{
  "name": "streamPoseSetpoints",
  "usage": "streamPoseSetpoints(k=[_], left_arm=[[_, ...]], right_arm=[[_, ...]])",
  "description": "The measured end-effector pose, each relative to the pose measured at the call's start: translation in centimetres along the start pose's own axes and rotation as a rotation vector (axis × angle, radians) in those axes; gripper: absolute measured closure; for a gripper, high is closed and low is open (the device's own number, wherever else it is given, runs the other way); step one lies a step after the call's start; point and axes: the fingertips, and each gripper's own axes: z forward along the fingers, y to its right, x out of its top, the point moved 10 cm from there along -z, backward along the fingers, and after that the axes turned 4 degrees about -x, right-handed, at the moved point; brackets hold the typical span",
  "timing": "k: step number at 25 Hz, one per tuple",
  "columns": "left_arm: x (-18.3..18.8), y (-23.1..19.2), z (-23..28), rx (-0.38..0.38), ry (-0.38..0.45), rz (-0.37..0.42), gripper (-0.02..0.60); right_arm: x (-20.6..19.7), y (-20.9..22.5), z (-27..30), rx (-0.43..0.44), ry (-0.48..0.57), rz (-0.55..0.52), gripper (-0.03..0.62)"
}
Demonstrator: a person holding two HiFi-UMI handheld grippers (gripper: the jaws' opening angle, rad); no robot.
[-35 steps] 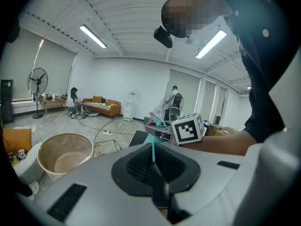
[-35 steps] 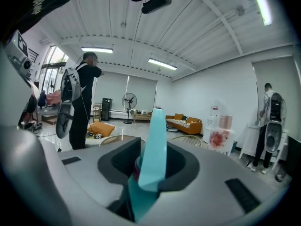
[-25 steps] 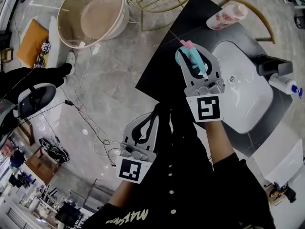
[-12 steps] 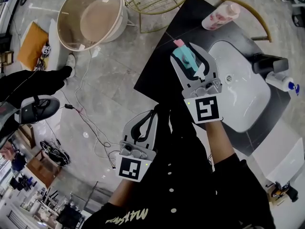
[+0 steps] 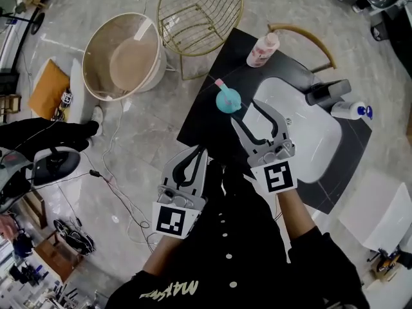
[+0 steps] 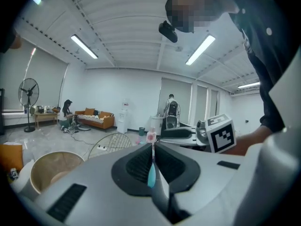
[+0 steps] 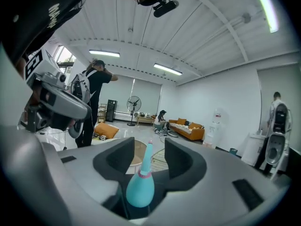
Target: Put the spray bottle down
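Teal bulb-shaped plastic spray bottle (image 5: 226, 100) with a pink nozzle stands upright on the black countertop (image 5: 205, 122), just left of the white sink (image 5: 302, 140), so the put-down looks done. The right gripper (image 5: 252, 113) has just been opening its jaws; they stand wide, with the bottle beyond their tips, untouched. The left gripper (image 5: 195, 156), further left of the sink, is closed on nothing. Only backing away seems left.
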Motion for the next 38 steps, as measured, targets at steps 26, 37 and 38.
streamPoseSetpoints(k=[26,37,38], left_arm=[[11.5,-0.5,2.6,-0.067,0.243,0.222,0.558],[12.6,-0.2,2.9,-0.066,0.279,0.245,0.558],[12.6,-0.2,2.9,-0.065,0.277,0.246,0.558]], right_arm=[[6.4,8.1,-15.4,-0.461,0.133,0.148,0.599],[6.4,8.5,-15.2,-0.476,0.152,0.148,0.599],[6.5,8.5,-15.1,-0.468,0.158,0.146,0.599]])
